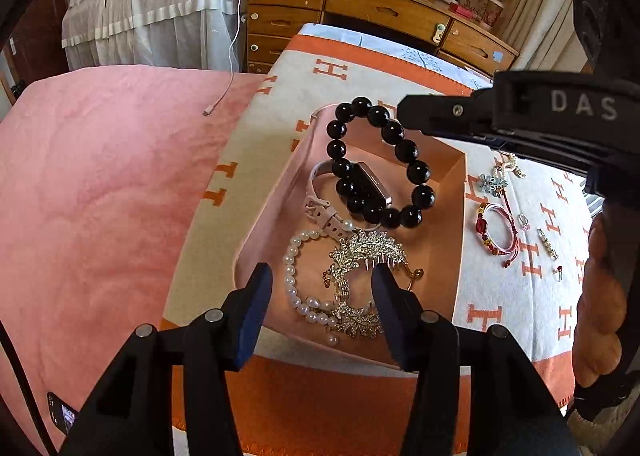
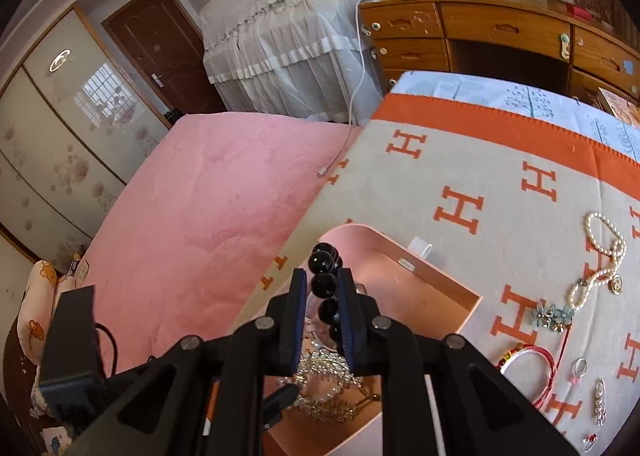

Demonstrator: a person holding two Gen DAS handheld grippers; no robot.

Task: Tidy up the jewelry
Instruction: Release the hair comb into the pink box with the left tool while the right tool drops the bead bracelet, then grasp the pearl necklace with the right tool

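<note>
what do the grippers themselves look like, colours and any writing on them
Both are matte black plastic with angular, triangular-cutout linkage arms and round silver pivot pins. The left gripper has two flat fingers faced with dark blue ribbed pads. The right gripper is built the same way, with blue pads too. Seen from the left wrist camera, its black body carries pale raised letters "DAS". No cables are visible on either.

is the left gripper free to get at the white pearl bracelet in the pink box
Probably yes. The left gripper is open and empty just above the pearl bracelet in the pink box. The crystal hair comb overlaps the bracelet's right side, but its left arc is bare.
</note>
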